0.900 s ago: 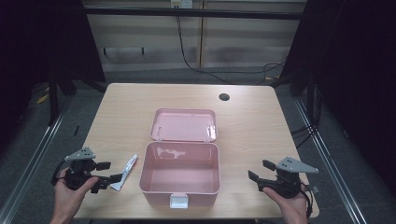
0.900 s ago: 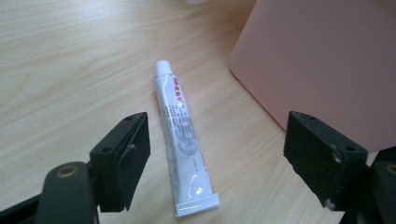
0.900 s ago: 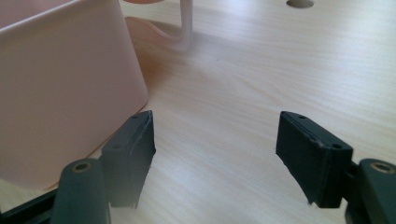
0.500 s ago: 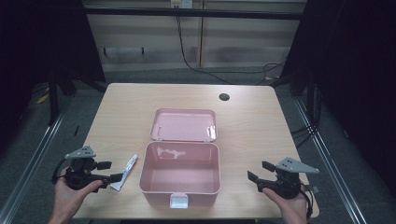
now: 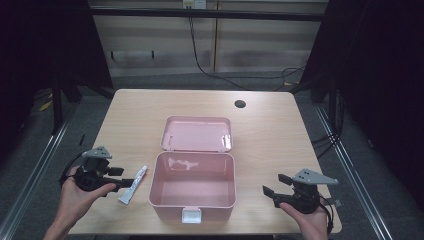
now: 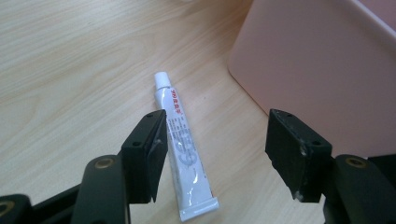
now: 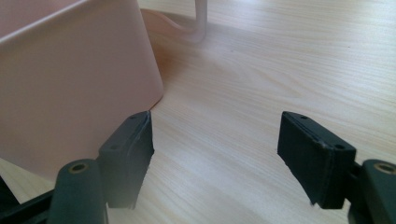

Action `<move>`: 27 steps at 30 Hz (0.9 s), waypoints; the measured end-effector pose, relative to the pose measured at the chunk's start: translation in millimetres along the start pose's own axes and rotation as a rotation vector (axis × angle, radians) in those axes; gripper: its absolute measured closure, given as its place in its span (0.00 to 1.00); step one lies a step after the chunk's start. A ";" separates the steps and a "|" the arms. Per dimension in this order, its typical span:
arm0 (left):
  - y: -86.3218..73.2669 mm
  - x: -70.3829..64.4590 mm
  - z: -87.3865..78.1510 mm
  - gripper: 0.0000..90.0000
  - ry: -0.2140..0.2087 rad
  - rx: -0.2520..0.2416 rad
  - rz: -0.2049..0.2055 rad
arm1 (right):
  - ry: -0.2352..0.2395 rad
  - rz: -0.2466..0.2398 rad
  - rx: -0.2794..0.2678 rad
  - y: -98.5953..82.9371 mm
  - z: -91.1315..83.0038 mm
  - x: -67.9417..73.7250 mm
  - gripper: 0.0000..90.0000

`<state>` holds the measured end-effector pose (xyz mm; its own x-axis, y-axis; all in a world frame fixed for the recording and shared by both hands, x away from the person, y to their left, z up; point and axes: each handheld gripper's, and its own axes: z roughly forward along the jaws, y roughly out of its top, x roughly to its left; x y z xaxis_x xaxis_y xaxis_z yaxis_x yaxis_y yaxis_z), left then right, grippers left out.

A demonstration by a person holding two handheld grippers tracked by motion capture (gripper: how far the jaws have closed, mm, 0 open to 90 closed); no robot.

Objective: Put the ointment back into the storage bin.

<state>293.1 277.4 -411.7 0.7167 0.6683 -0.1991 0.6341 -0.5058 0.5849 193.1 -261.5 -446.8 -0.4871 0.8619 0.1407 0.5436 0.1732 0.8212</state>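
White tube (image 6: 184,154) lies flat, cap pointing away from left gripper (image 6: 215,149).

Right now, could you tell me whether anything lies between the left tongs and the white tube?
Nothing visible does. The left tongs are open just above the white tube, which lies flat on bare table beside the pink box.

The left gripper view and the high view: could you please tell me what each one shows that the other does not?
The left gripper view alone makes out the red print on the white tube and the open black jaws of the left tongs on either side of it. The high view alone takes in the open lid, the right tongs and the table's dark hole. Both show the tube lying flat on the table beside the pink box.
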 end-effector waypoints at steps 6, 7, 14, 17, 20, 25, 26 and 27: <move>8.3 2.9 10.9 0.49 0.010 0.081 0.003 | 0.006 0.006 0.001 -0.2 0.3 -0.3 0.30; 8.3 2.9 10.9 0.49 0.010 0.081 0.003 | 0.006 0.006 0.001 -0.2 0.3 -0.3 0.30; 12.9 3.0 24.4 0.55 0.035 0.171 0.037 | 0.006 0.013 0.008 -0.6 1.4 -0.7 0.30; 14.2 3.2 29.7 0.57 0.051 0.211 0.037 | 0.008 0.016 0.012 -0.6 1.9 -0.6 0.30; 16.2 2.2 36.9 0.58 0.049 0.258 0.045 | 0.011 0.010 0.016 -0.8 2.4 -0.5 0.30; 17.5 1.7 45.5 0.58 0.100 0.300 0.031 | 0.013 0.015 0.020 -1.2 2.7 -0.6 0.30; 19.4 3.3 47.7 0.58 0.109 0.305 0.014 | 0.013 0.014 0.019 -1.2 3.1 -0.6 0.30; 20.9 4.4 48.5 0.57 0.121 0.300 0.007 | 0.014 0.012 0.019 -1.1 3.2 -0.3 0.30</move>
<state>323.5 243.4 -438.6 0.6928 0.7154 -0.0905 0.6996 -0.6364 0.3247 194.8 -260.5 -449.5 -0.4895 0.8575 0.1582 0.5625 0.1719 0.8087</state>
